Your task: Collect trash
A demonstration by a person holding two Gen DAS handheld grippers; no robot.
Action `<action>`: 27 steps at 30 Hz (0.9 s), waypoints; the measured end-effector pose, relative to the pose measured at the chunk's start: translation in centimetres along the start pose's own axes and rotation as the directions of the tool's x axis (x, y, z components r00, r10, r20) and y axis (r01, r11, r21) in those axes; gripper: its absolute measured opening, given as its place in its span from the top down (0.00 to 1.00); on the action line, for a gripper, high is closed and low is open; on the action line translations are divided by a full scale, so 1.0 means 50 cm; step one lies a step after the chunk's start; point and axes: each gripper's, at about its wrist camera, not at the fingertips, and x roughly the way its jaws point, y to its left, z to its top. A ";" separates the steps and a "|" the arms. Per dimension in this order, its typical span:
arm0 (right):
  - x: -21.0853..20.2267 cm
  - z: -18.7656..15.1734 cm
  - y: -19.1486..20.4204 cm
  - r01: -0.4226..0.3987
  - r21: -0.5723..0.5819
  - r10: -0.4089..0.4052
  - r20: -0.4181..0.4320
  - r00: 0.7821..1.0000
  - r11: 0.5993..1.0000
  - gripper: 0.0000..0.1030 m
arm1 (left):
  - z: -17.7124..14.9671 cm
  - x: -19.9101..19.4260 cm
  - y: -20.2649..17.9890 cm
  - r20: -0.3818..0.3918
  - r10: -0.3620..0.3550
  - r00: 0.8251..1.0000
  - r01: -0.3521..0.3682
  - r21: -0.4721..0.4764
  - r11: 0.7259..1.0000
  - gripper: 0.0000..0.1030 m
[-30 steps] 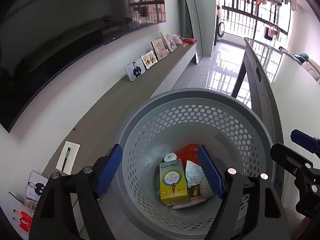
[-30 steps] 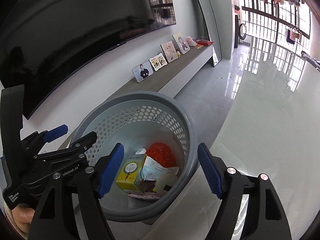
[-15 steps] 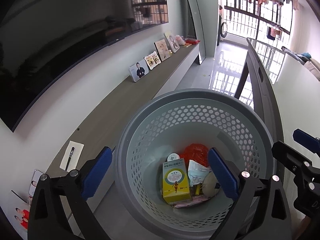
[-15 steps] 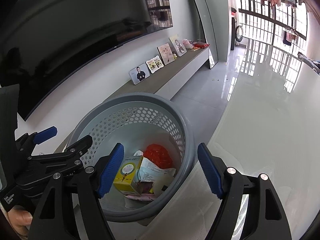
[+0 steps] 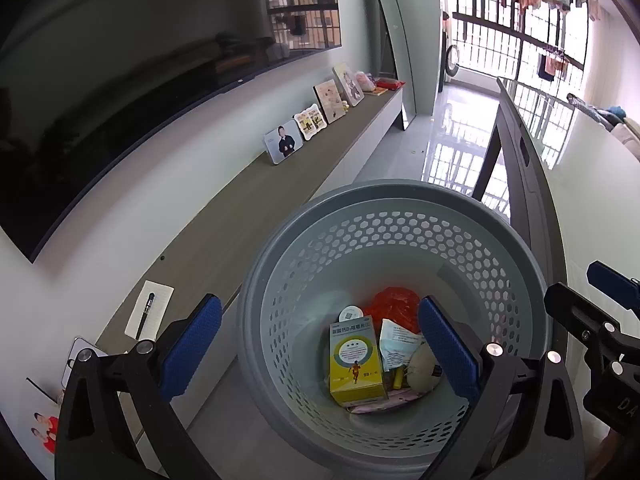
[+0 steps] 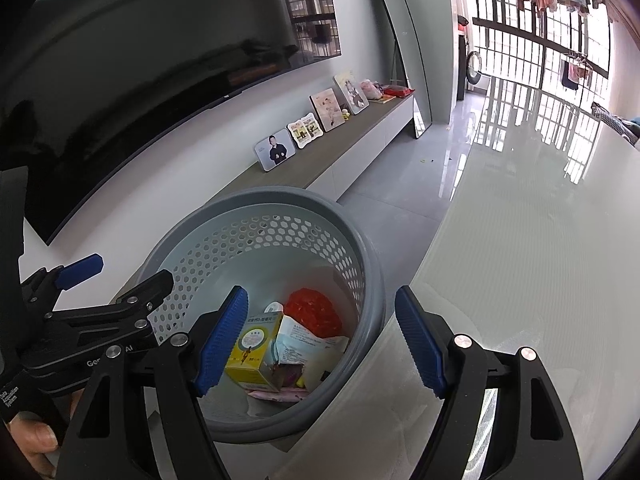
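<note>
- Left gripper (image 5: 318, 346) has just been opening and gapes empty above the bin (image 5: 280, 280).
- Right gripper (image 6: 322, 342) hangs open, empty.
- Withdraw straight up, clear of the rim.

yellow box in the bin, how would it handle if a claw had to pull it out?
The yellow box looks like thin printed carton, so probably light and crushable under a hard squeeze. Its flat faces should grip well. It leans on loose wrappers in the basket, so it may tip or slide when nudged.

Framed photos (image 5: 284, 146) are lined along a low wooden shelf (image 5: 248, 216) beneath a dark wall-mounted television (image 5: 120, 100); a pen (image 5: 145, 315) is laid on a notepad (image 5: 150, 310).
</note>
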 end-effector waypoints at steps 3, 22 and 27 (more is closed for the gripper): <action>0.001 0.000 0.001 0.001 0.001 -0.001 -0.001 1.000 1.000 0.29 | 0.000 -0.001 0.001 0.001 0.001 1.000 -0.001 -0.003 1.000 0.06; 0.005 0.000 0.002 0.012 0.000 -0.012 -0.009 1.000 1.000 0.29 | 0.001 -0.009 0.007 0.004 -0.004 1.000 0.004 -0.009 1.000 0.06; 0.005 0.000 0.003 0.011 0.001 -0.011 -0.010 1.000 1.000 0.29 | -0.001 -0.009 0.007 -0.001 -0.001 1.000 0.001 -0.005 1.000 0.06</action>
